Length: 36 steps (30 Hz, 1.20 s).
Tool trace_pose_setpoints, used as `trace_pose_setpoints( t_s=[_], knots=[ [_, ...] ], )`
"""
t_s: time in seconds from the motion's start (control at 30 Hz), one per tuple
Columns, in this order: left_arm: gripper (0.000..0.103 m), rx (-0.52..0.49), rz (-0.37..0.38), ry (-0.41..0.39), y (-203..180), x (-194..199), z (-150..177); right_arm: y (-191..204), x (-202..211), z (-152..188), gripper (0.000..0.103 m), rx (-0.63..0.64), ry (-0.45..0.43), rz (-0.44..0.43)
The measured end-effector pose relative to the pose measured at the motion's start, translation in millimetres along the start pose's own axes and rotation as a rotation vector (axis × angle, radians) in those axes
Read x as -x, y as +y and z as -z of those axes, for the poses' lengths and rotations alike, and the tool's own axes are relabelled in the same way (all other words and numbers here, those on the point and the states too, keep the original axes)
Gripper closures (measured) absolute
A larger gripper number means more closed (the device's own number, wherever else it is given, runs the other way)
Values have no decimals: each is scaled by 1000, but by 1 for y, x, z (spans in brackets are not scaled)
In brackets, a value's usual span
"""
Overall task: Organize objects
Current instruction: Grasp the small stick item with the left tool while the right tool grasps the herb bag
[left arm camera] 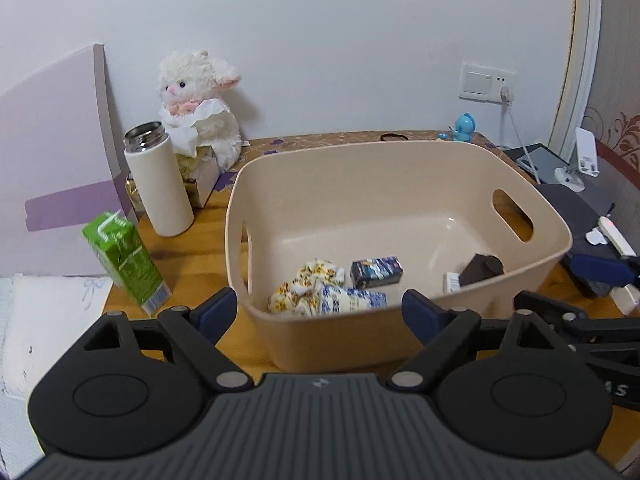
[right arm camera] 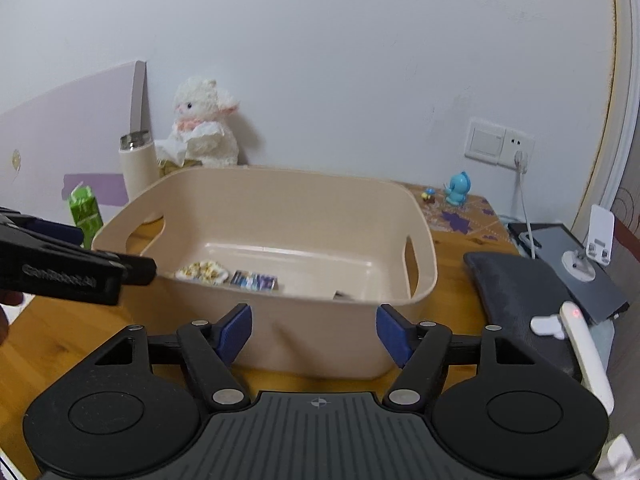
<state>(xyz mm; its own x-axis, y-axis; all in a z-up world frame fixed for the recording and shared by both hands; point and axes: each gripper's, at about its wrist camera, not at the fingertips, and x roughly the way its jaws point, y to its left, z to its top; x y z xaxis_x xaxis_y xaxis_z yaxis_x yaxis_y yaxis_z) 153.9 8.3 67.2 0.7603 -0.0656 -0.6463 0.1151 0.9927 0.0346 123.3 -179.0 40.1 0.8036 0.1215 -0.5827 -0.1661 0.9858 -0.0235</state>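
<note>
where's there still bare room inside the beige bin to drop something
The bin floor is bare across its far half and middle, between the two handle cutouts. The near strip is crowded: floral cloth and blue-patterned pouch near left, small dark box beside them, dark carton near right.

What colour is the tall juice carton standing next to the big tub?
The tall juice carton is bright green with white markings, clearest in the left wrist view.

left gripper (right arm camera: pixel 76 232) side: embossed brand lettering, too blurred to read
right gripper (left arm camera: pixel 624 268) body: letters "AS", the rest cut off
green carton (left arm camera: pixel 126 258): print illegible
</note>
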Motion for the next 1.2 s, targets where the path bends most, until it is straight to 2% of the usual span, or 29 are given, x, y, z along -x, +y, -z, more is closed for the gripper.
trace_pose_setpoints(
  t_s=[0.23, 0.57, 0.83, 0.93, 1.2],
  knots=[
    [13, 15, 17, 23, 4, 6, 23, 5, -12, 26, 31, -6, 76, -26],
    [13, 4, -14, 127, 9, -24, 52, 24, -40, 48, 29, -13, 170, -91],
    [13, 11, -20, 172, 13, -40, 63, 33, -67, 52, 29, 0, 224, -70],
    [13, 16, -17, 178, 13, -43, 63, 27, -69, 54, 29, -27, 223, -66],
    [13, 21, 28, 193, 1, -47, 64, 5, -64, 60, 29, -50, 209, 13]
  ],
)
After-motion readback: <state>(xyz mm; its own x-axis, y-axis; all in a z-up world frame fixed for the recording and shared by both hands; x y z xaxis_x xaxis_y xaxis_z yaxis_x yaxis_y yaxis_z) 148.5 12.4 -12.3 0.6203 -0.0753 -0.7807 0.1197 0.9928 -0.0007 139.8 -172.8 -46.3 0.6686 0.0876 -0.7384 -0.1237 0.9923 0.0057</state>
